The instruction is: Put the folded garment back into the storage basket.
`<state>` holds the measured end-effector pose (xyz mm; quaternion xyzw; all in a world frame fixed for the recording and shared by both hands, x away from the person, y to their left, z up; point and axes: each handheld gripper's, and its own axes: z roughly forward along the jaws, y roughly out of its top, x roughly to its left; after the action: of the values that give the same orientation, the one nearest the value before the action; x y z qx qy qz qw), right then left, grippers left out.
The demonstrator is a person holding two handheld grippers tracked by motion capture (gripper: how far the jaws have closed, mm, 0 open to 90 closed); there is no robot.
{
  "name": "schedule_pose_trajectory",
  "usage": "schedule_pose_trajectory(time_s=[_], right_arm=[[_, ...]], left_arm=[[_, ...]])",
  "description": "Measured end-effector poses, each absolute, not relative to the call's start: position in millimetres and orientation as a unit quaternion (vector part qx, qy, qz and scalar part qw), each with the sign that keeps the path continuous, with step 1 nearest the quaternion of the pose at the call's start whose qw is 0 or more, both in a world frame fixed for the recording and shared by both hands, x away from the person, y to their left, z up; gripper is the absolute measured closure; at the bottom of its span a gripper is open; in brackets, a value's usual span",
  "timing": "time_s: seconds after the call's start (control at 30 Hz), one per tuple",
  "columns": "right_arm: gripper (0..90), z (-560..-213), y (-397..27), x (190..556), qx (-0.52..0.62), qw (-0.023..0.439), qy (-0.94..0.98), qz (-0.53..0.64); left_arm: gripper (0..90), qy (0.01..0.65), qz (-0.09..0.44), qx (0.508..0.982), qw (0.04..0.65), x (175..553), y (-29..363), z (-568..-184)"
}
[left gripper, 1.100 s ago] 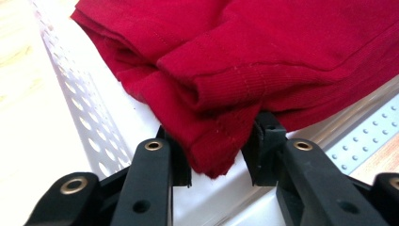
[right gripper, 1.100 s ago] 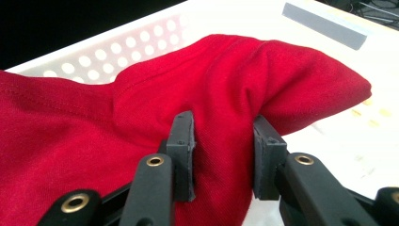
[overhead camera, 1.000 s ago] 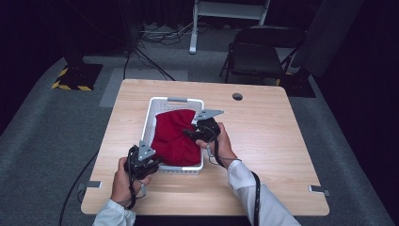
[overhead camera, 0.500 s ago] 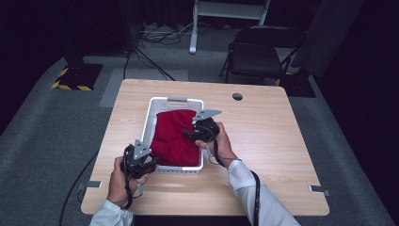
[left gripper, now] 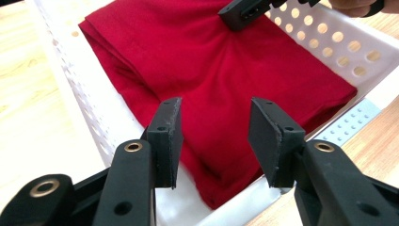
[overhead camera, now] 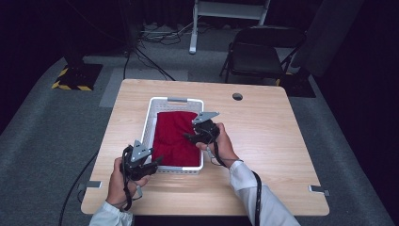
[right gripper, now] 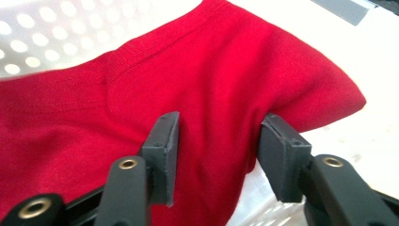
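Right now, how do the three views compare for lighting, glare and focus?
High view: room dark, table evenly lit, slightly soft. Left gripper view: red cloth sharp, basket bright. Right gripper view: basket wall glares nearly white at top, the cloth's stitching is crisp, nearest claw parts blur.

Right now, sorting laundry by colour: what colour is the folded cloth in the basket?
Red cloth, clearest in left gripper view.

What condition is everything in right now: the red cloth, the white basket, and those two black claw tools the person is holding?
Red cloth: folded, lying inside the basket.
White basket: upright on the table, holding the cloth.
Left gripper: jaws have just been opening; apart, above the cloth's near end, gripping nothing.
Right gripper: jaws have just been opening; a bunched fold of cloth sits between them, no longer pinched.
Folding chair: unfolded, beyond the table.
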<state>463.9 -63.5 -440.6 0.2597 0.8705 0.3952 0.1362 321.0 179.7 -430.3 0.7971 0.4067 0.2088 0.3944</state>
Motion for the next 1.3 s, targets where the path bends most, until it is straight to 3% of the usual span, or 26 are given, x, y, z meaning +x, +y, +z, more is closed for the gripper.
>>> schedule_pose_trajectory(time_s=[0.8, 1.3], right_arm=[[27.2, -434.7, -57.5, 459.5, 0.227, 0.143, 0.883, 0.386], [12.8, -438.1, -54.7, 454.7, 0.206, 0.148, 0.896, 0.364]], left_arm=[[44.2, 0.352, 0.201, 0.81, 0.424, 306.2, 160.5, -421.7], [25.5, 0.33, 0.197, 0.819, 0.427, 298.3, 144.0, -420.6]])
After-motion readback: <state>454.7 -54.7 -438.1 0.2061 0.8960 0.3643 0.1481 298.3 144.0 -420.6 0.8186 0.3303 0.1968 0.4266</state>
